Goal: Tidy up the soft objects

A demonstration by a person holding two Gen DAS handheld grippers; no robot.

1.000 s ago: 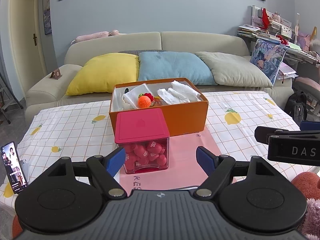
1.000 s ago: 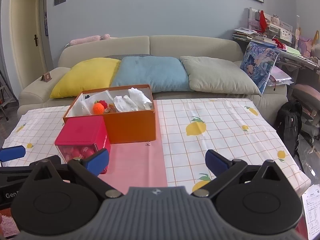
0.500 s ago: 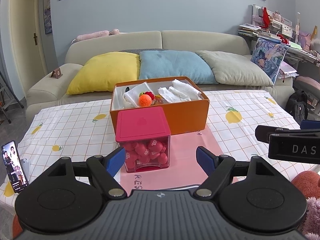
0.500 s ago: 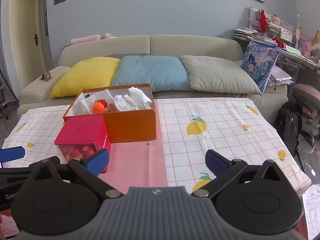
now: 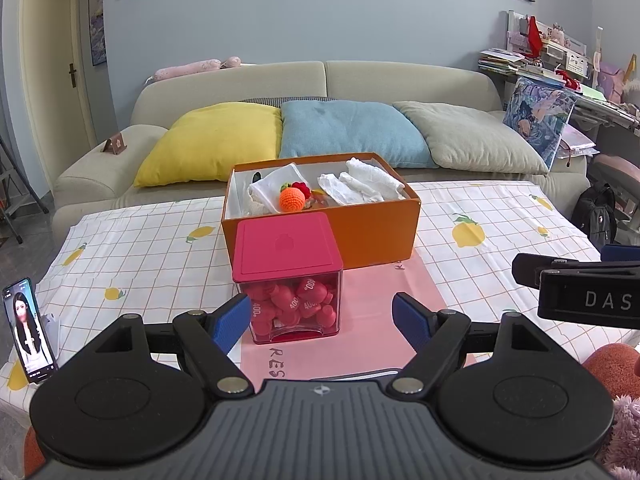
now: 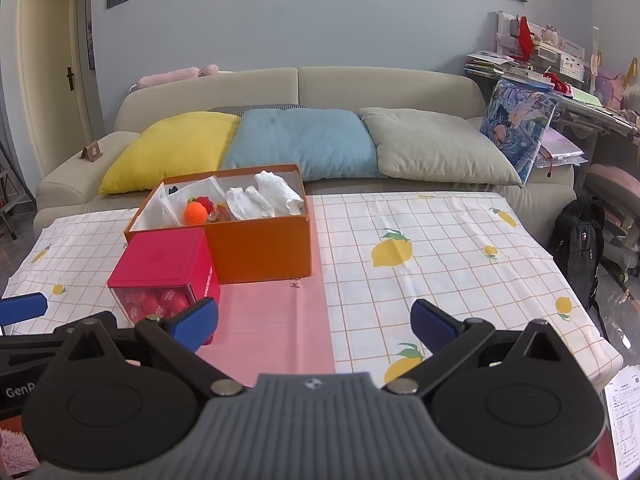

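my left gripper (image 5: 322,316) is spread wide with nothing between its blue pads, hovering low over the near edge of the table (image 5: 132,248). my right gripper (image 6: 314,322) is likewise spread and empty.

the clear cube with the red lid (image 5: 288,246) stands on the pink runner (image 5: 404,292), straight ahead of the left gripper and close to it; red soft pieces marked "400" fill it. directly behind, apparently touching it, sits the open orange box (image 5: 376,236) holding an orange crochet ball (image 5: 293,199), a red crochet piece beside it, and white crumpled wrappings (image 5: 360,184).

only the left view shows the phone (image 5: 28,332) propped at the table's near left corner, and a pink furry item (image 5: 624,432) with a rust-coloured soft thing (image 5: 612,372) at lower right. it also shows the right gripper's black body from the side, marked "das".

only the right view shows the table's right edge and near right corner, a black backpack (image 6: 580,240) on the floor beyond it, and printed papers (image 6: 624,420) at lower right.

the lemon-print cloth right of the runner offers a wide flat stretch. the sofa (image 6: 300,92) with yellow, blue and grey cushions runs along the far table edge.
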